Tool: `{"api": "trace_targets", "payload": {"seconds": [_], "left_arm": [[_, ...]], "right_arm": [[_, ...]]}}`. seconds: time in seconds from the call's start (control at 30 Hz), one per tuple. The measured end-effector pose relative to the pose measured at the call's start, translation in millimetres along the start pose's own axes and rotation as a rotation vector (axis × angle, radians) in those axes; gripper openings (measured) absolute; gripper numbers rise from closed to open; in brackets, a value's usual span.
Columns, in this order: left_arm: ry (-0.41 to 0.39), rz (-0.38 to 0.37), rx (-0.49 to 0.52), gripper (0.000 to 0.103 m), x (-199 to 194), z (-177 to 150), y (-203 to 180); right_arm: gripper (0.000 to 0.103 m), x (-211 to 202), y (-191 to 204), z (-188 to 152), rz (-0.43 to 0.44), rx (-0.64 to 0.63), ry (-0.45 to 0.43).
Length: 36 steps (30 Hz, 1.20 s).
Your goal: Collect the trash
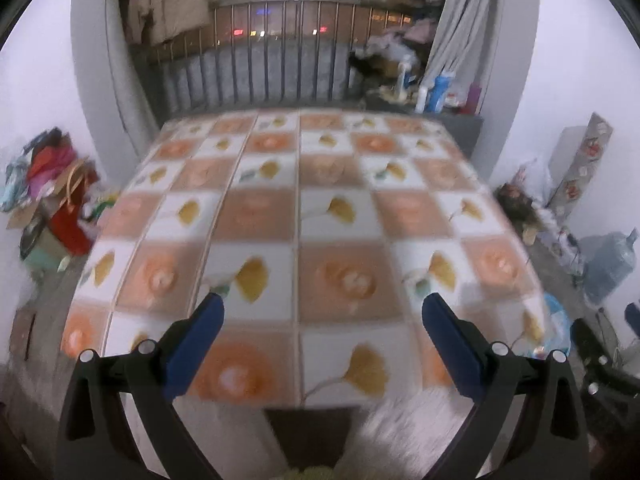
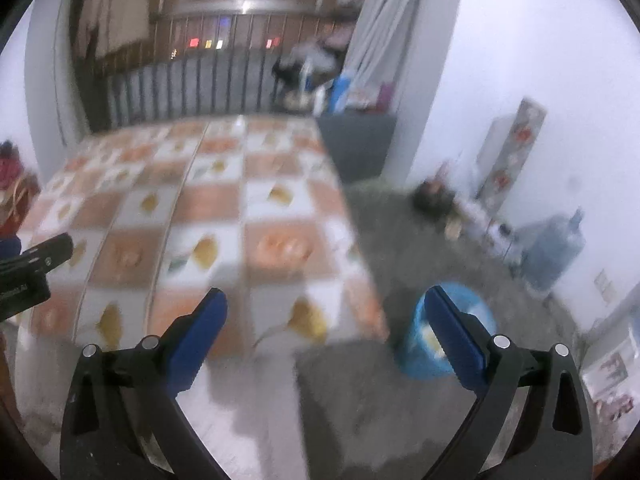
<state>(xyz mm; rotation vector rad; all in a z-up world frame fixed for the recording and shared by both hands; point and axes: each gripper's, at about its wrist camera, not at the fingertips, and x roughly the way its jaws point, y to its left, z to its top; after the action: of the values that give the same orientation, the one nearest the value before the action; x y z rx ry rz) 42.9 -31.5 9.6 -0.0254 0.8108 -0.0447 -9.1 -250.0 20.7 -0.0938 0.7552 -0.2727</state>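
Both grippers, left gripper (image 1: 322,312) and right gripper (image 2: 325,306), are standing fully spread and gripping nothing, hovering over the checkered bedspread (image 1: 304,216). Beside the bed's right edge, the blue trash bin (image 2: 420,354) is sitting on the floor (image 2: 400,240), partly hidden behind a blue pad.

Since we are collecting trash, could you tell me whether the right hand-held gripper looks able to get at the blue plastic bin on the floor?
Probably yes: the right hand-held gripper is open and empty, with nothing between it and the blue plastic bin.
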Motion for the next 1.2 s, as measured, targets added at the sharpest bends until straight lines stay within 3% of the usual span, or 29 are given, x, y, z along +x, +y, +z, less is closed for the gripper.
{"api": "trace_targets", "payload": {"seconds": [0.2,0.57,1.2], "left_arm": [[0.117,0.000,0.059,0.097,9,-28,-6],[0.095,0.011,0.103,0.097,6,-27,-15],[0.086,-0.017,0.147,0.097,3,-21,-37]], "right_arm": [[0.095,7,12,-31,-0.020,-0.019,0.120],[0.095,13,-5,-44,-0.085,0.048,0.152],[0.095,13,-19,-47,-0.122,0.098,0.144]]}}
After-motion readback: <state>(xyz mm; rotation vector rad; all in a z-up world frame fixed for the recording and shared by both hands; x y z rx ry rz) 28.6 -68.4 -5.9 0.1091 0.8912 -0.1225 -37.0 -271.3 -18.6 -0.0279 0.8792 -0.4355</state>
